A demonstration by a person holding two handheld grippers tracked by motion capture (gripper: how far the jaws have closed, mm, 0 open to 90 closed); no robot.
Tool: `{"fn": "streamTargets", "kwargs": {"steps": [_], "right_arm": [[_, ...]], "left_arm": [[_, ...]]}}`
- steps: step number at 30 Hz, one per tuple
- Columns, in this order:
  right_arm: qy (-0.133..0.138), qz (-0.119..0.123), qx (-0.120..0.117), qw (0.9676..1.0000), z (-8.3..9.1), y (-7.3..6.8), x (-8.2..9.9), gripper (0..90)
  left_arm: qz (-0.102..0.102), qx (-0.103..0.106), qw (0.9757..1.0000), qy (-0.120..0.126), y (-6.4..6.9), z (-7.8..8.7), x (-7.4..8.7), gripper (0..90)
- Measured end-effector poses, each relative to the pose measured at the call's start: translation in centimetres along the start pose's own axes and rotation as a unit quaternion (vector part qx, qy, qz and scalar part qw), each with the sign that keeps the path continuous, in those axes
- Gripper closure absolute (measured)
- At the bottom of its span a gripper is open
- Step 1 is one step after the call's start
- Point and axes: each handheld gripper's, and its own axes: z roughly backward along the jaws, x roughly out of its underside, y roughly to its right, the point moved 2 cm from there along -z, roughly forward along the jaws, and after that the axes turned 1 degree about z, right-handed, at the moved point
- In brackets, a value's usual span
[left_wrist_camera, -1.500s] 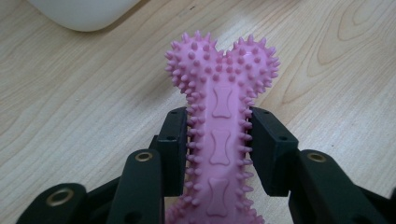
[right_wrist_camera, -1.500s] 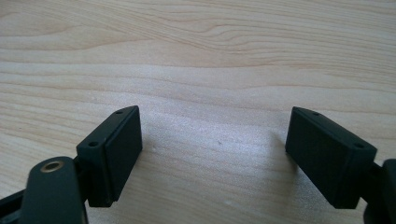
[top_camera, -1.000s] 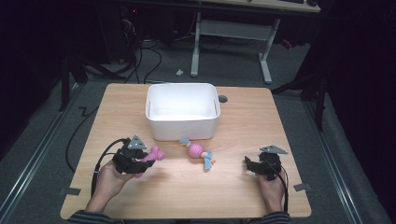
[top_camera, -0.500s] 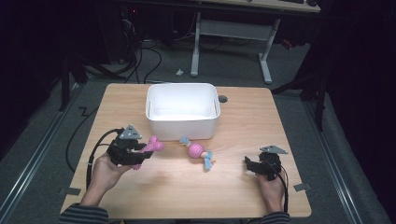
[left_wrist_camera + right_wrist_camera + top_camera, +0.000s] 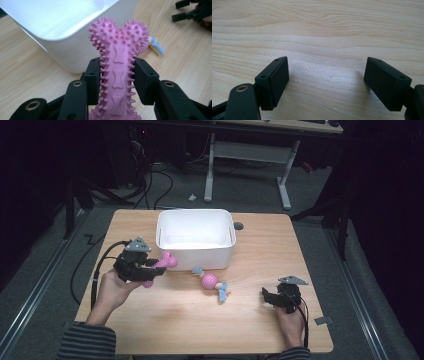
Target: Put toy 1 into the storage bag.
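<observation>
Wooden counter [image 5: 150, 320]: left claw [image 5: 150, 268], clamped on the pink spiked bone [image 5: 117, 72], has risen toward the white bin [image 5: 196, 240] just ahead, suggesting imminent deposit; right claw [image 5: 270, 297] rests released.

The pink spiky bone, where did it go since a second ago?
The left gripper, shut on the pink spiky bone, has carried it forward across the table toward the white tub, and the bone's end is now close to the tub's near wall. The right gripper stayed open and in place, and the small pink and blue toy did not move.
</observation>
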Motion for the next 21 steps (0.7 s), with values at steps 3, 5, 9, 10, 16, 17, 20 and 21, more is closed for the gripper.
{"fn": "streamTargets", "kwargs": {"steps": [3,5,9,10,16,17,20,21], "right_arm": [[0.000,0.000,0.000,1.0000,0.0,0.0,0.0,20.0],[0.000,0.000,0.000,1.0000,0.0,0.0,0.0,20.1],[0.000,0.000,0.000,1.0000,0.0,0.0,0.0,20.0],[0.000,0.000,0.000,1.0000,0.0,0.0,0.0,20.1],[0.000,0.000,0.000,1.0000,0.0,0.0,0.0,20.0],[0.000,0.000,0.000,1.0000,0.0,0.0,0.0,20.0],[0.000,0.000,0.000,1.0000,0.0,0.0,0.0,20.0],[0.000,0.000,0.000,1.0000,0.0,0.0,0.0,20.0]], "left_arm": [[0.001,0.005,0.9999,0.009,-0.3,0.3,-1.1,60.0],[-0.001,0.006,0.9999,0.011,-0.5,0.5,-1.9,60.1],[-0.005,0.006,0.9999,0.011,-0.8,0.5,-3.1,60.1],[-0.005,0.007,0.9999,0.011,-0.9,0.5,-3.3,60.1],[-0.009,0.008,0.9998,0.015,-1.0,0.5,-4.6,60.1],[-0.009,0.009,0.9997,0.018,-1.1,0.6,-5.1,60.1],[-0.010,0.007,0.9997,0.020,-1.2,0.6,-5.5,60.0],[-0.012,0.006,0.9997,0.020,-1.3,0.6,-5.9,60.1]]}}
